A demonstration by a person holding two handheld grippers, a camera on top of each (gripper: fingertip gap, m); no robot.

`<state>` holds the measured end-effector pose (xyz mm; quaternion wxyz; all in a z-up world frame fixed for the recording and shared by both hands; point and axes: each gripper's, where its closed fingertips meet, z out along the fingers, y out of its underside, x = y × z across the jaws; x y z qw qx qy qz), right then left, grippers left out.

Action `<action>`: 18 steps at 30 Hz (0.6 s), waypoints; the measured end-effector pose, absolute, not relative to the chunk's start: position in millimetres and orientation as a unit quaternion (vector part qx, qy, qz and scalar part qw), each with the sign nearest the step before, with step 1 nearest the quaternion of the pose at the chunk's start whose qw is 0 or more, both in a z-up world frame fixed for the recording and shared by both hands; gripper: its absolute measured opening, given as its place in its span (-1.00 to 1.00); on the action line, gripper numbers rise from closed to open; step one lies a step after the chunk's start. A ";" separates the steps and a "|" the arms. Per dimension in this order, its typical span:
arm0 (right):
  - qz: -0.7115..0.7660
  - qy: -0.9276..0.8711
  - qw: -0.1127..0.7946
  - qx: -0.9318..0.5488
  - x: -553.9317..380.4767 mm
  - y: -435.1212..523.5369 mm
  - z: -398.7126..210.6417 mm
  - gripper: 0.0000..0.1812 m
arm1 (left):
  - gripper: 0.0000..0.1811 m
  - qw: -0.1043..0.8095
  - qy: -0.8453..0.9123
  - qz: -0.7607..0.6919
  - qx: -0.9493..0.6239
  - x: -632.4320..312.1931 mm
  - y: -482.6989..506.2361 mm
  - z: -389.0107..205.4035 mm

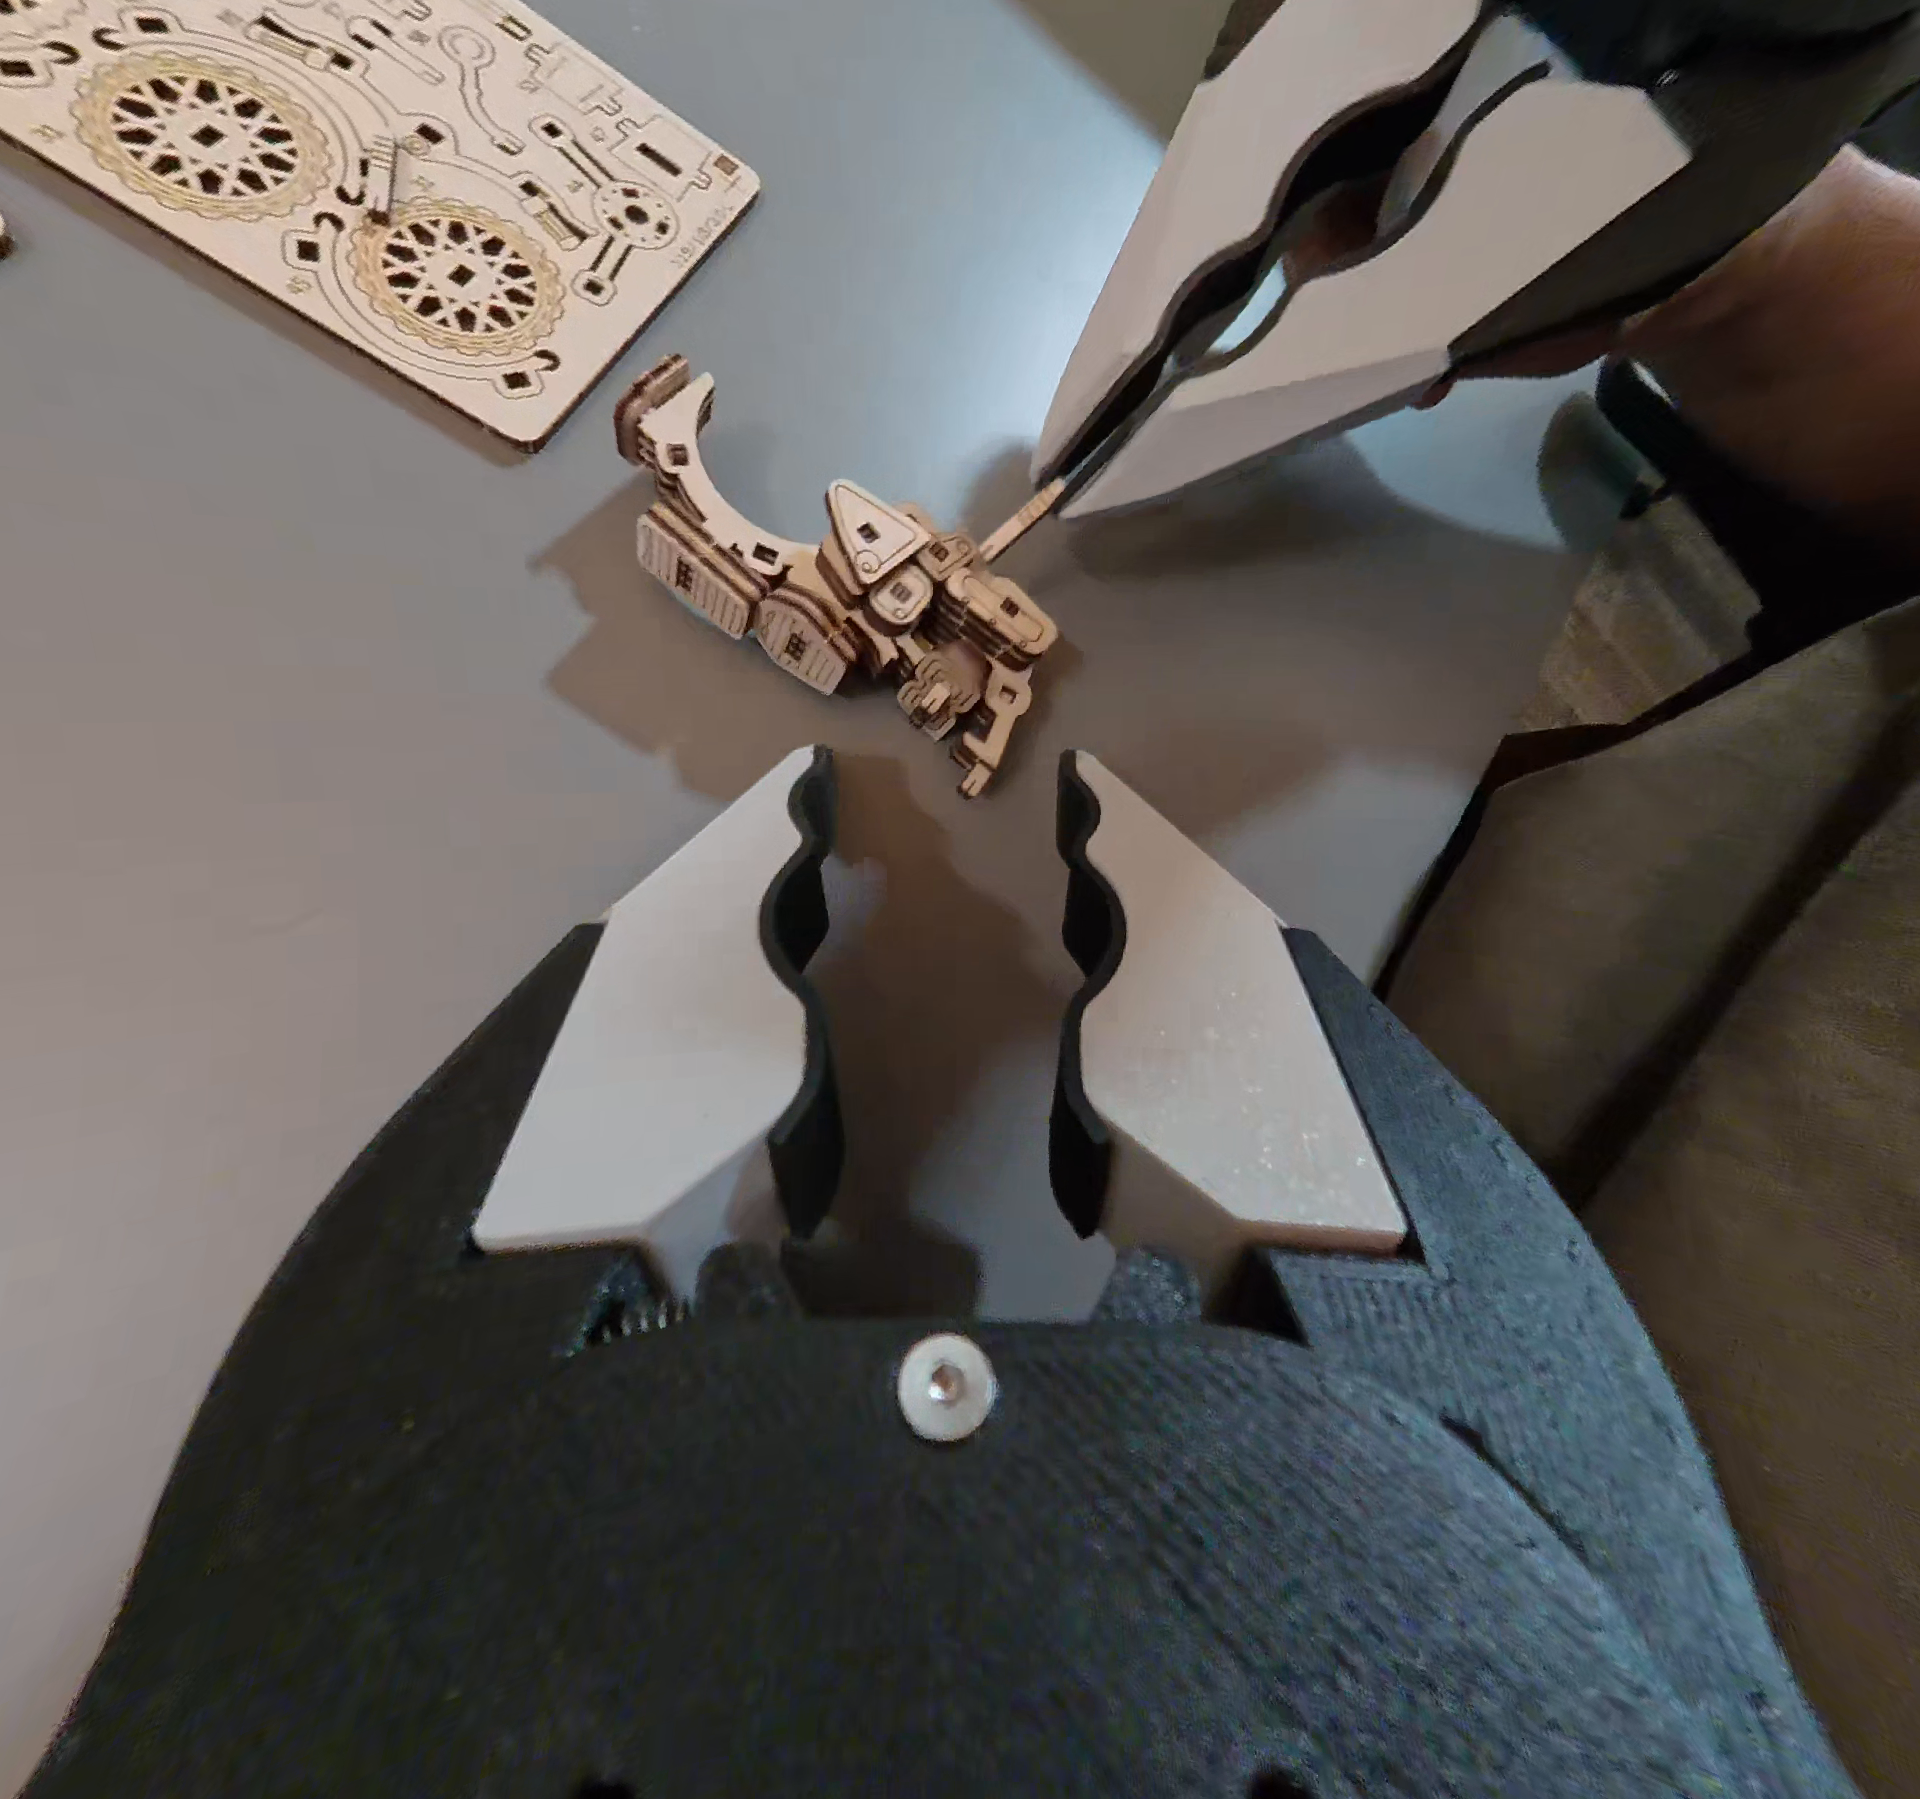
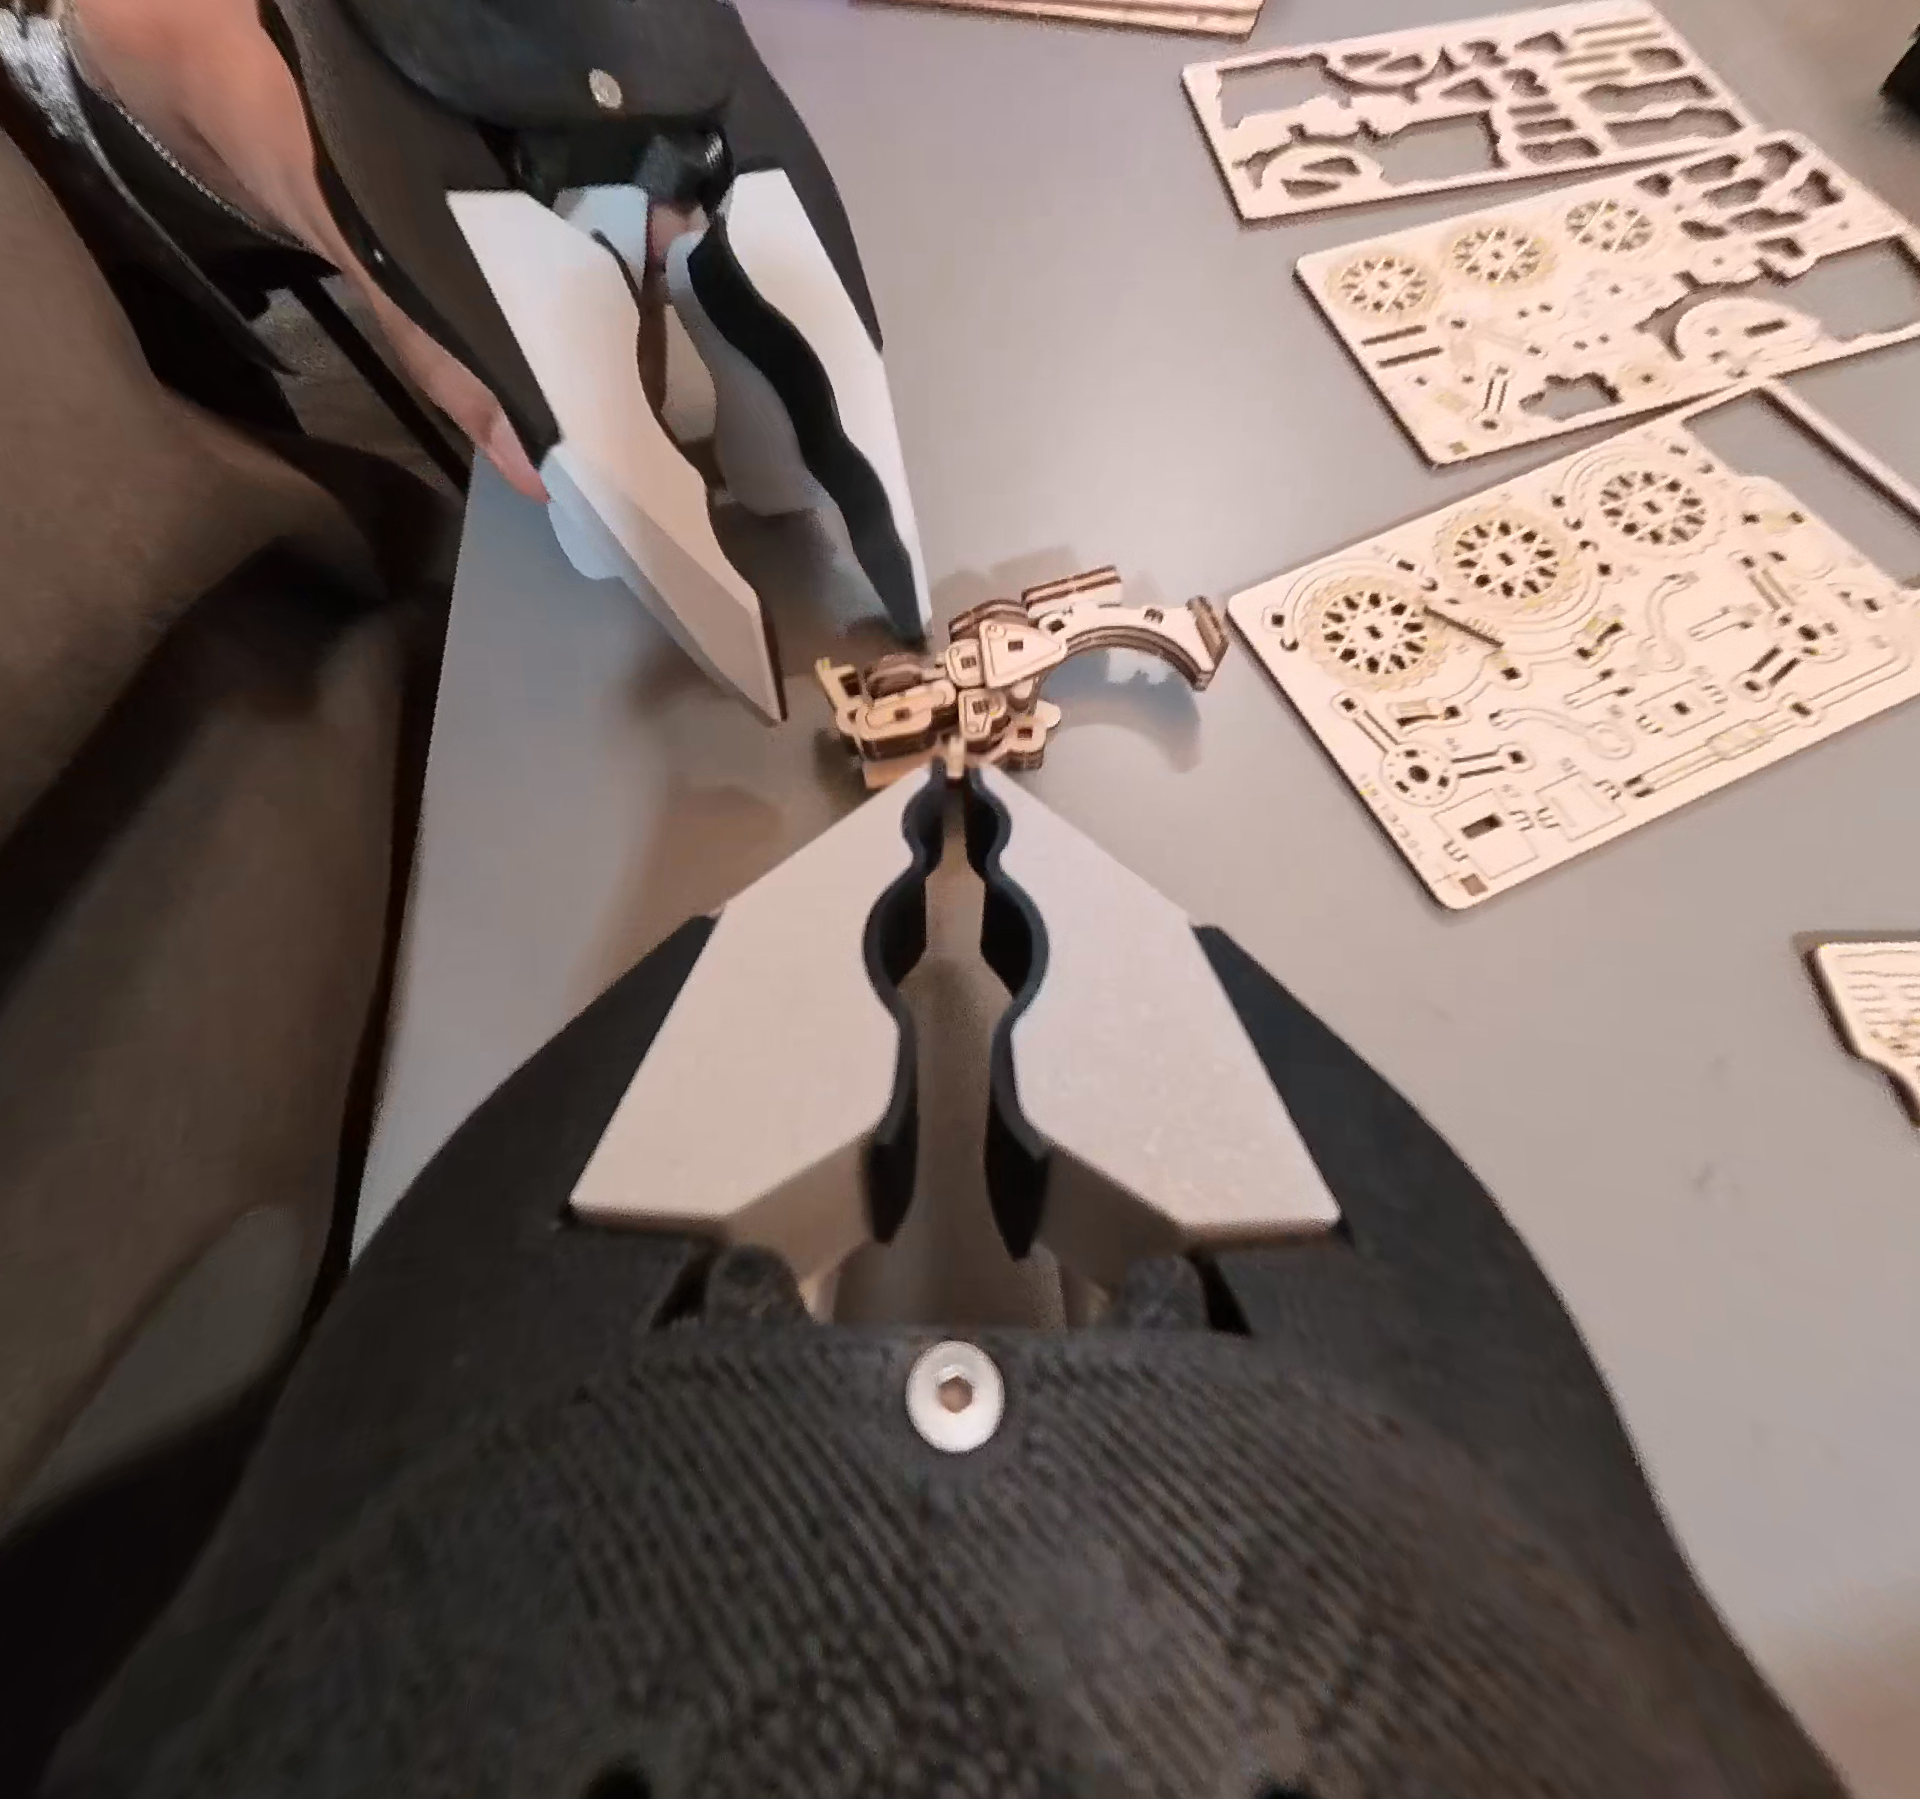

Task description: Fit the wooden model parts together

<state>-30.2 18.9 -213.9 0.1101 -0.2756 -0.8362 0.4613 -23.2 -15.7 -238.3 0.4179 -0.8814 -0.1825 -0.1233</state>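
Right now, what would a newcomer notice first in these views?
The half-built wooden model lying mid-table, its curved arch pointing toward the part sheets. The right hand-held gripper pinches a thin wooden stick against the model's end, while the left hand-held gripper stands open just short of it.

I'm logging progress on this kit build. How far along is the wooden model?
Done: a partly built model lies on the table, many layered parts already joined. In hand: the right claw pinches a thin wooden stick whose tip meets the model; the left claw waits open beside it. Left: the wheels and other pieces sit unpunched in the nearest sheet, so plenty remains.
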 end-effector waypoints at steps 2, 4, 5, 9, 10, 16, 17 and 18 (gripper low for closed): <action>0.458 -0.838 0.107 -0.277 -29.0 18.9 -216.4 -0.99 | -0.54 0.422 -0.185 -0.131 -0.878 -21.7 -13.3 -238.0; 0.460 -0.837 0.106 -0.277 -29.6 18.3 -215.9 -0.99 | -0.56 0.424 -0.185 -0.132 -0.877 -22.2 -11.6 -238.2; 0.460 -0.837 0.105 -0.277 -30.1 18.0 -216.0 -1.00 | -0.56 0.425 -0.186 -0.132 -0.876 -22.8 -10.7 -238.2; 0.459 -0.838 0.100 -0.277 -30.2 16.1 -218.5 -0.99 | -0.56 0.427 -0.185 -0.134 -0.875 -23.2 -6.2 -238.5; 0.459 -0.838 0.099 -0.277 -30.1 15.8 -218.9 -0.99 | -0.57 0.427 -0.185 -0.135 -0.875 -23.2 -5.0 -238.5; 0.456 -0.839 0.092 -0.282 -29.2 18.5 -221.7 -0.99 | -0.56 0.427 -0.176 -0.144 -0.875 -20.5 -0.5 -238.1; 0.455 -0.839 0.091 -0.283 -29.0 18.8 -222.2 -0.99 | -0.56 0.427 -0.175 -0.145 -0.875 -20.2 -0.1 -238.1; 0.455 -0.840 0.090 -0.283 -28.8 19.0 -222.6 -0.99 | -0.55 0.428 -0.175 -0.145 -0.875 -20.5 0.3 -237.9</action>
